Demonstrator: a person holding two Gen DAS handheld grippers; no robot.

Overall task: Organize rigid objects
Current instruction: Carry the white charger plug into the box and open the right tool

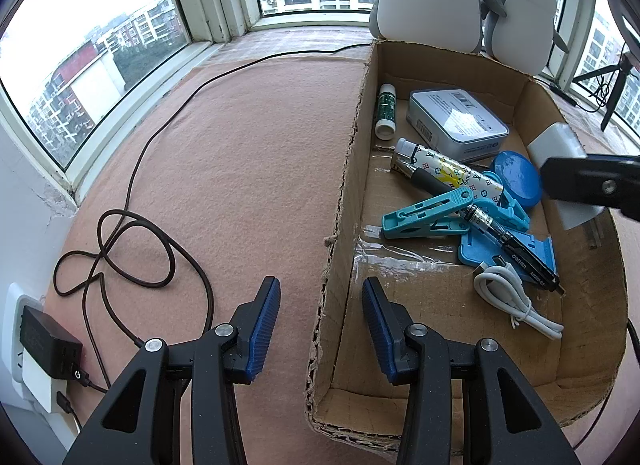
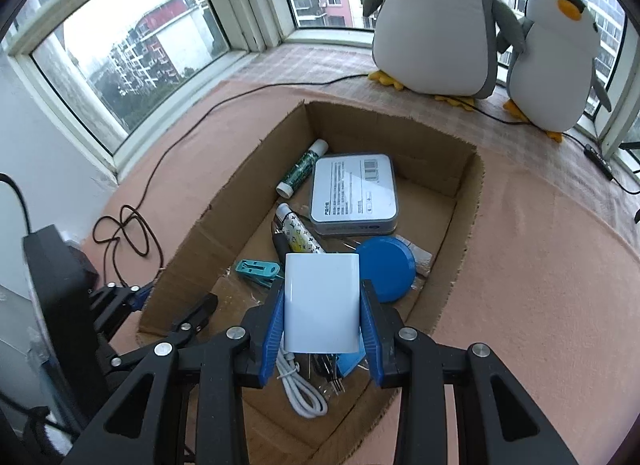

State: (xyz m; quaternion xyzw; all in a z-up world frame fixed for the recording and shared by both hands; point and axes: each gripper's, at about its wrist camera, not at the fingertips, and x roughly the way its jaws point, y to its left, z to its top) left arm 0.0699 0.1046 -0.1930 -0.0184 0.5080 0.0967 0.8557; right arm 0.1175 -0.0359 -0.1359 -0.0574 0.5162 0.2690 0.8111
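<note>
My right gripper (image 2: 322,317) is shut on a white charger block (image 2: 322,301), held above the cardboard box (image 2: 464,201); the left wrist view shows that block (image 1: 556,145) over the box's right side. In the box lie a grey tin (image 1: 456,121), a green-and-white tube (image 1: 386,111), a patterned tube (image 1: 448,173), a blue round lid (image 1: 516,179), teal clips (image 1: 424,213), a black pen (image 1: 516,249) and a white cable (image 1: 516,305). My left gripper (image 1: 322,325) stands open, its fingers either side of the box's left wall (image 1: 340,201), nothing pinched.
Two plush penguins (image 2: 436,21) stand behind the box by the window. A dark cable (image 1: 132,249) loops over the pink cloth (image 1: 240,169) left of the box, running to a black adapter (image 1: 48,345) at a wall socket. A tripod (image 1: 616,81) stands at the far right.
</note>
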